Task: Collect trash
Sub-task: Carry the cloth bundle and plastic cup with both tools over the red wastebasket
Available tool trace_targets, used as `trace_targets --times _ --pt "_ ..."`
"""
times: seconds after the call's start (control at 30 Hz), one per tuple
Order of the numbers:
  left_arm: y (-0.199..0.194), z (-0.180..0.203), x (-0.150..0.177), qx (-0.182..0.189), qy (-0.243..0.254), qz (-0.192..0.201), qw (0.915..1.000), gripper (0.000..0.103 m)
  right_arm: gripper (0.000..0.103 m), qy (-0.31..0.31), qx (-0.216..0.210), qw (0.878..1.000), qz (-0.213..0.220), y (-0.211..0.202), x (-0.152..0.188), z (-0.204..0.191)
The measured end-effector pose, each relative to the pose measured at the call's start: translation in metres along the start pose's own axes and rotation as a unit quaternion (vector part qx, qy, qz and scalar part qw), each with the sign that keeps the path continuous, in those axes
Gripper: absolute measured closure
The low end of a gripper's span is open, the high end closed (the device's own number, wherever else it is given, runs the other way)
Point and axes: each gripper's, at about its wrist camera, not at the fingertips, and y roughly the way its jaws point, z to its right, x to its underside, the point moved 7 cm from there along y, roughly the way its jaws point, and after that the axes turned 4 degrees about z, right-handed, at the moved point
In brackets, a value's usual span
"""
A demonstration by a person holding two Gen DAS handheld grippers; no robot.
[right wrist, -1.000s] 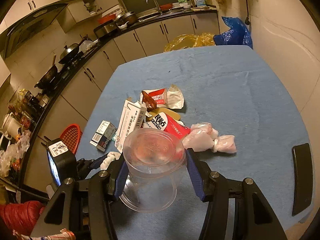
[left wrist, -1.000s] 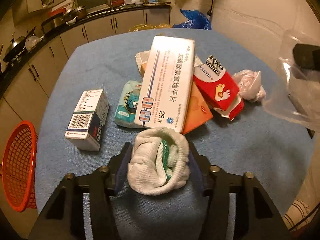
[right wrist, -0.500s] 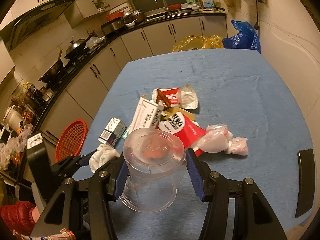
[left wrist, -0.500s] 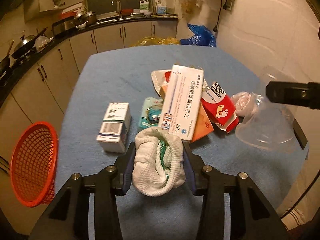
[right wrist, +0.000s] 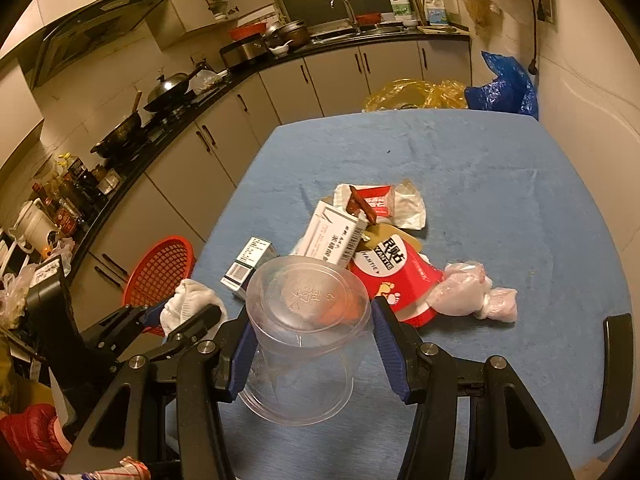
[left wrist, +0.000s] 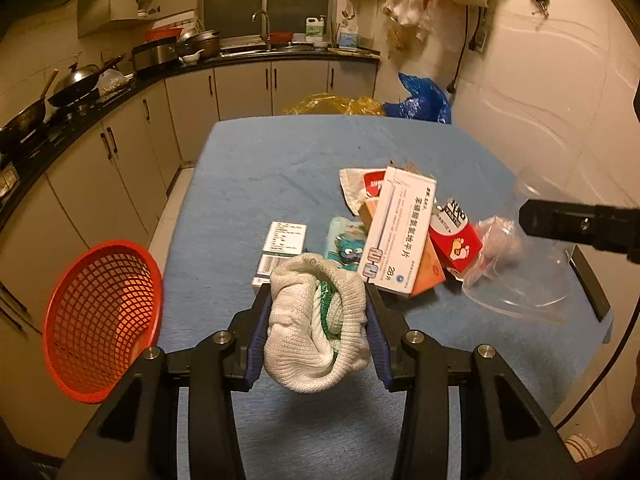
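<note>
The left hand-held gripper (left wrist: 318,320), just tightened, pinches a sagging white knit cloth wad (left wrist: 316,320) at lower centre, which may slip before reaching the red mesh basket (left wrist: 100,320) at left, while the right hand-held gripper (right wrist: 312,344) clamps a clear plastic cup (right wrist: 304,344)

A home kitchen. Cream cabinets (left wrist: 248,88) run under a dark countertop (right wrist: 192,100) with a sink tap (left wrist: 262,24), woks (right wrist: 168,88) and a range hood (right wrist: 100,20). A blue-covered table (right wrist: 480,168) stands near.

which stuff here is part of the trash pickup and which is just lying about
Part of the job:
- white sock in the left gripper
- clear plastic cup in the right gripper
- long white box
- red carton
- small box
- red basket

Lying about:
- wok
- blue bag
</note>
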Motion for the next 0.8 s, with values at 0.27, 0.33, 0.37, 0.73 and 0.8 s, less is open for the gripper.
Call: trace_targets --times 0.27,0.33,0.37,0.73,0.8 --pt "-0.012 -0.013 -0.004 -0.002 -0.018 0.009 0.9998 0.061 0.044 -0.004 -0.007 1.000 0.001 0.003 0.000 -0.010" --pt "-0.016 -0.018 -0.006 -0.006 -0.021 0.012 0.9997 0.061 0.044 -0.006 -0.008 1.000 0.001 0.005 -0.001 -0.014" --pt "-0.017 -0.020 -0.007 -0.007 -0.023 0.013 0.9996 0.061 0.044 -0.008 -0.010 1.000 0.001 0.005 -0.001 -0.016" --pt "-0.040 -0.067 -0.016 -0.048 -0.053 0.029 0.9970 0.061 0.044 -0.032 -0.041 0.999 0.003 0.021 -0.009 -0.052" --pt "-0.045 -0.078 -0.017 -0.059 -0.055 0.032 0.9962 0.061 0.044 -0.038 -0.051 0.998 0.004 0.027 -0.012 -0.064"
